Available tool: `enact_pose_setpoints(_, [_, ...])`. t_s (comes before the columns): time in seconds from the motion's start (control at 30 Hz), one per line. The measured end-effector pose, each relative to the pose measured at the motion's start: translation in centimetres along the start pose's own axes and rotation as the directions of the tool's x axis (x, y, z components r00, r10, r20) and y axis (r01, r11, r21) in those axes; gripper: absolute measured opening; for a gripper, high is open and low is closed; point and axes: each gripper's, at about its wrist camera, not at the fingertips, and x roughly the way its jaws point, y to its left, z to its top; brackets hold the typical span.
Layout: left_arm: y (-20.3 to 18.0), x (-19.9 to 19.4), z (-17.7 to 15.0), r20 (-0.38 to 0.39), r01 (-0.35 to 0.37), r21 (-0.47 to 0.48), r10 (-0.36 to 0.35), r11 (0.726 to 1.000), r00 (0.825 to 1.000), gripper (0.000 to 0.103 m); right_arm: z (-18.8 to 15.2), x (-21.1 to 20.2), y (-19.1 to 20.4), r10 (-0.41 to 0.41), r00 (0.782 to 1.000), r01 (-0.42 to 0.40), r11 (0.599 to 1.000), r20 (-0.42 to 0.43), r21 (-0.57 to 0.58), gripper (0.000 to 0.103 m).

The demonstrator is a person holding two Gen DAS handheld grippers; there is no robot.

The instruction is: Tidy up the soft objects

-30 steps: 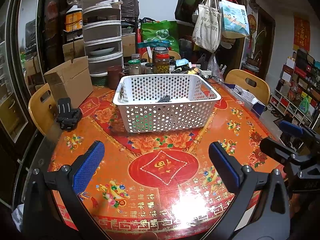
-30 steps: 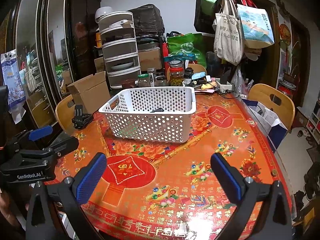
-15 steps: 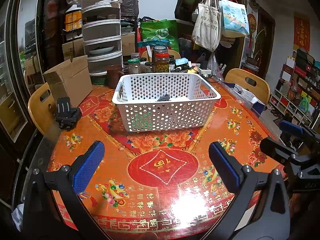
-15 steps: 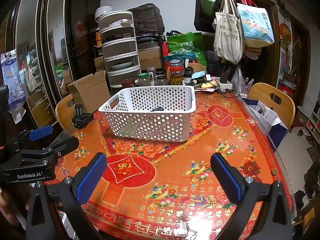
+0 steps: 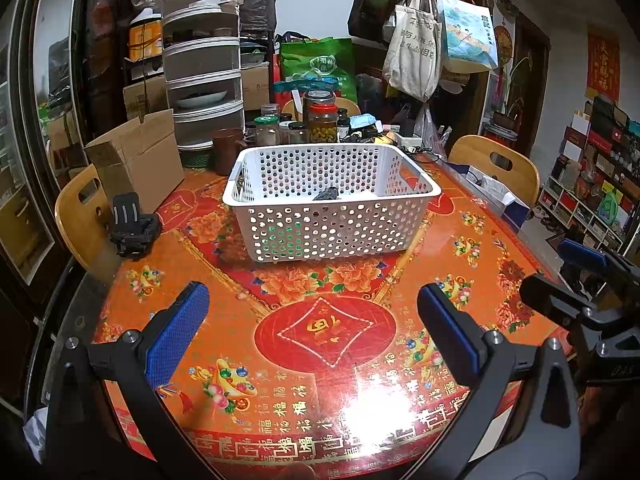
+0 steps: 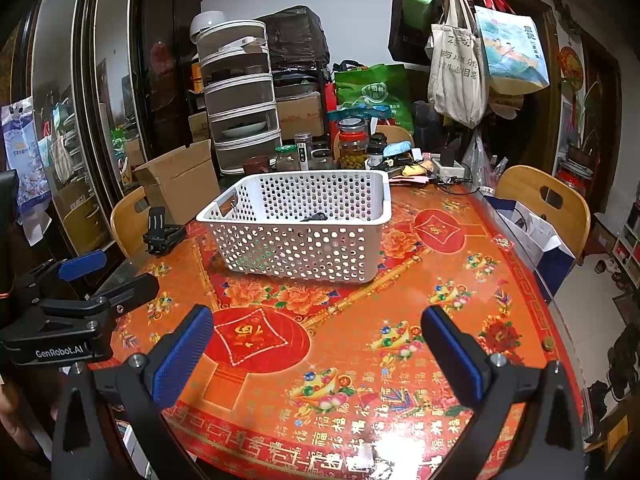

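A white perforated basket (image 5: 332,220) stands on the red and orange patterned table (image 5: 332,332); it also shows in the right wrist view (image 6: 300,240). A dark soft object (image 5: 326,194) pokes up inside it, and green shows through the holes. My left gripper (image 5: 312,328) is open and empty, held above the table's near edge, well short of the basket. My right gripper (image 6: 316,344) is open and empty too, at the near edge to the right. Each gripper appears in the other's view at the side.
A black clamp mount (image 5: 132,228) lies left of the basket. An open cardboard box (image 5: 136,160) stands behind it. Jars (image 5: 324,120), a stacked drawer unit (image 5: 204,68) and hanging bags (image 5: 416,52) crowd the back. Wooden chairs (image 5: 500,168) ring the table.
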Motion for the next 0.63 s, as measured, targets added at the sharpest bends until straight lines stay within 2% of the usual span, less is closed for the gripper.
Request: enact_pose_setpoints(0.63, [-0.18, 0.06, -0.12, 0.007, 0.002, 0.022, -0.002, 1.000, 1.000, 0.103, -0.69, 0.20, -0.31, 0.000, 1.000, 0.000, 1.000, -0.008, -0.007, 0.103])
